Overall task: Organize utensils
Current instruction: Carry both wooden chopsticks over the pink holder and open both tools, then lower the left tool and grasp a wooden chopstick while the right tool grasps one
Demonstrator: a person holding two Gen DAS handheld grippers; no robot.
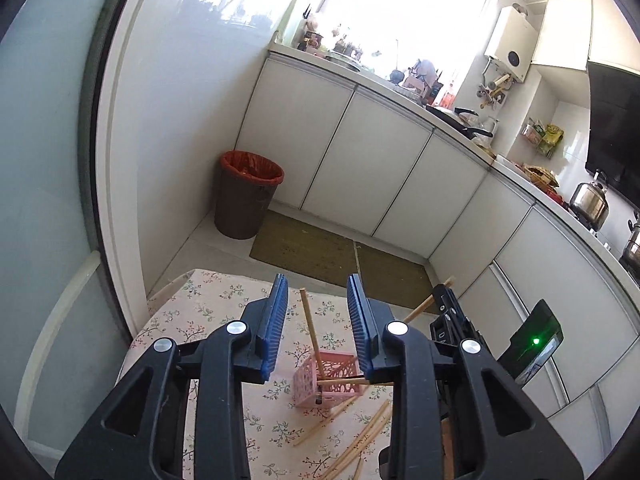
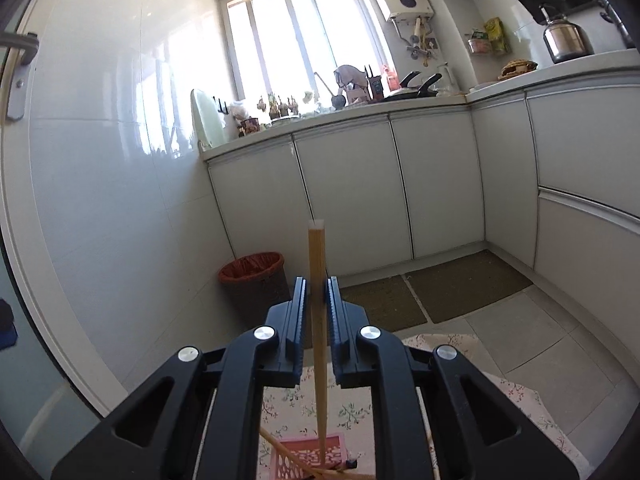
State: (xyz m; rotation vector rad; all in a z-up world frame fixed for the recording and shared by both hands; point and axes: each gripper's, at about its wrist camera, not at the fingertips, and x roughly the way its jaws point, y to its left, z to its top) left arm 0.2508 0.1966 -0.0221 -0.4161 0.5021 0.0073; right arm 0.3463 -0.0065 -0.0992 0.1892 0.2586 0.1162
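A small pink lattice basket (image 1: 326,380) stands on a floral-cloth table (image 1: 208,312). One wooden chopstick (image 1: 310,326) leans upright in it and another lies across its rim. Several loose chopsticks (image 1: 360,436) lie on the cloth to its right. My left gripper (image 1: 318,300) is open and empty, above the basket. My right gripper (image 2: 317,294) is shut on a wooden chopstick (image 2: 317,256), held upright with its lower end over the pink basket (image 2: 316,458). The right gripper also shows in the left wrist view (image 1: 448,300), right of the basket.
A brown bin with a red bag (image 1: 246,196) stands on the floor by the wall. White cabinets (image 1: 360,160) with a cluttered counter run along the back and right. Mats (image 1: 320,248) lie on the floor past the table's far edge.
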